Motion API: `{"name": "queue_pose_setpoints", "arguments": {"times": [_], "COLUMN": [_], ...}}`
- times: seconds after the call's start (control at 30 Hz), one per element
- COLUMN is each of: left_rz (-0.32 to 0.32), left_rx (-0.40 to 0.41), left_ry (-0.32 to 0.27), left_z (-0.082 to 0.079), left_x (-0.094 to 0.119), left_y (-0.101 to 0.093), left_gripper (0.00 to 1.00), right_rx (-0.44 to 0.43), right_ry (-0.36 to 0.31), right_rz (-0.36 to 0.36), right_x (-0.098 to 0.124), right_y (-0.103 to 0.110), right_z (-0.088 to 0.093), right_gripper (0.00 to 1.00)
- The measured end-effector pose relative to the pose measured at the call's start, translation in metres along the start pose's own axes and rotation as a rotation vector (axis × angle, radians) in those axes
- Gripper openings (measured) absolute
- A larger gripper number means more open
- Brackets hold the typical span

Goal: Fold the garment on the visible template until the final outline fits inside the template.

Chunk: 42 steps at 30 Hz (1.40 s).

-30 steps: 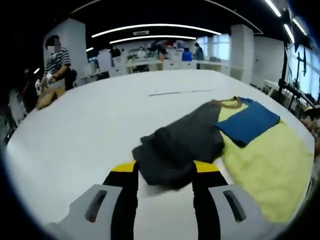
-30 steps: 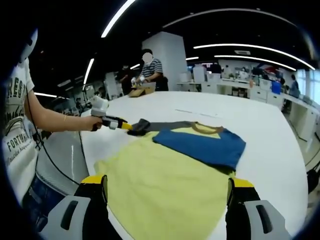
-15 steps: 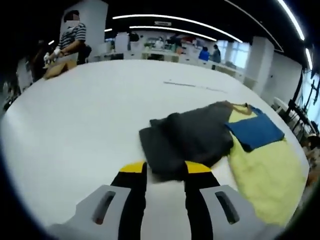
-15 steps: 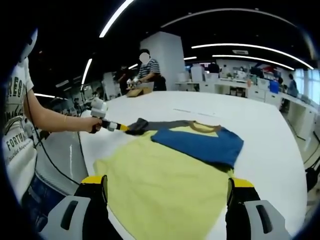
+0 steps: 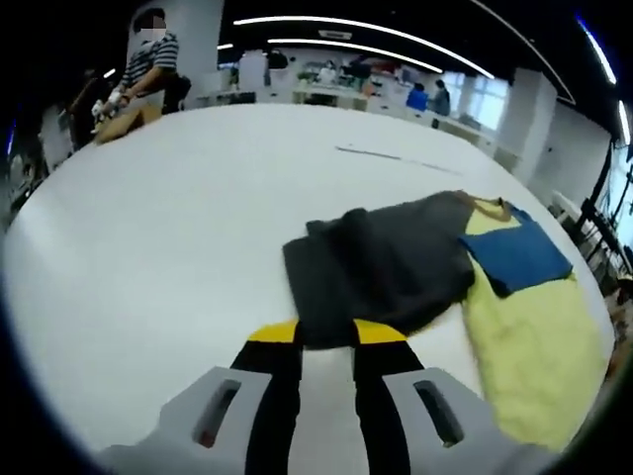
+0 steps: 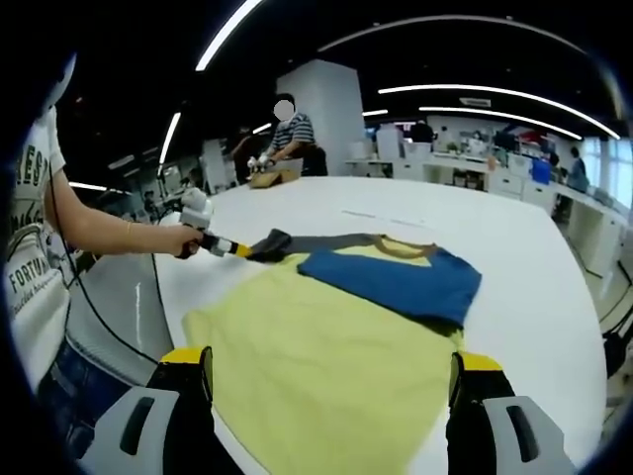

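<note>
One garment (image 5: 475, 287), its one grey sleeve (image 5: 381, 272) seemingly pinched by the left gripper (image 5: 326, 332).

The left gripper (image 5: 326, 332) narrowed its yellow-tipped jaws onto the edge of the dark grey sleeve (image 5: 381, 272) of the yellow, blue and grey shirt (image 6: 346, 336), drawing that crumpled sleeve outward across the white table (image 5: 168, 218), flatter than before.

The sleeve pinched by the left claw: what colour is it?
Dark grey sleeve, clearest in the left gripper view.
</note>
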<state>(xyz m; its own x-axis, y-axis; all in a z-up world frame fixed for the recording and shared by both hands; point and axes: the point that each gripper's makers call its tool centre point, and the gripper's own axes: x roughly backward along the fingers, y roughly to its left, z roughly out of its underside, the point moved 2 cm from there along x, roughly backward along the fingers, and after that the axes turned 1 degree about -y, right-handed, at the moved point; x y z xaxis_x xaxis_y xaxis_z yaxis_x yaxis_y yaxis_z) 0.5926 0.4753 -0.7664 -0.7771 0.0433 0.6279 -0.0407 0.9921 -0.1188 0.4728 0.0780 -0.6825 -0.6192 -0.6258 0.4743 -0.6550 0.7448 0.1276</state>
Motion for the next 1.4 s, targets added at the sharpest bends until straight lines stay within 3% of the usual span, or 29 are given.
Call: {"name": "queue_pose_setpoints", "arguments": {"times": [0.1,0.23,0.43,0.5,1.0,1.4], "left_rz": [-0.010,-0.017,-0.020,-0.022,0.034,-0.026], "left_rx": [0.042,-0.004,0.011,-0.028,-0.070,-0.123], "left_ry": [0.005,0.014,0.029,0.025,-0.026,-0.043], "left_z": [0.000,0.000,-0.001,-0.002,-0.023,-0.028], "left_x": [-0.001,-0.001,-0.002,0.000,0.021,0.037], "left_y": [0.004,0.002,0.003,0.003,0.005,0.040], "left_gripper": [0.07,0.07,0.01,0.00,0.00,0.00], "right_rx": [0.005,0.008,0.003,0.003,0.004,0.000], "right_ry": [0.008,0.010,-0.005,-0.007,-0.015,-0.012], "right_rz": [0.004,0.007,0.016,0.016,0.016,0.016], "right_x": [0.000,0.001,0.002,0.003,0.005,0.005], "right_y": [-0.001,-0.003,-0.007,-0.008,-0.011,-0.008], "right_z": [0.002,0.003,0.001,0.001,0.000,0.000], "right_gripper": [0.99,0.99,0.99,0.99,0.99,0.99]}}
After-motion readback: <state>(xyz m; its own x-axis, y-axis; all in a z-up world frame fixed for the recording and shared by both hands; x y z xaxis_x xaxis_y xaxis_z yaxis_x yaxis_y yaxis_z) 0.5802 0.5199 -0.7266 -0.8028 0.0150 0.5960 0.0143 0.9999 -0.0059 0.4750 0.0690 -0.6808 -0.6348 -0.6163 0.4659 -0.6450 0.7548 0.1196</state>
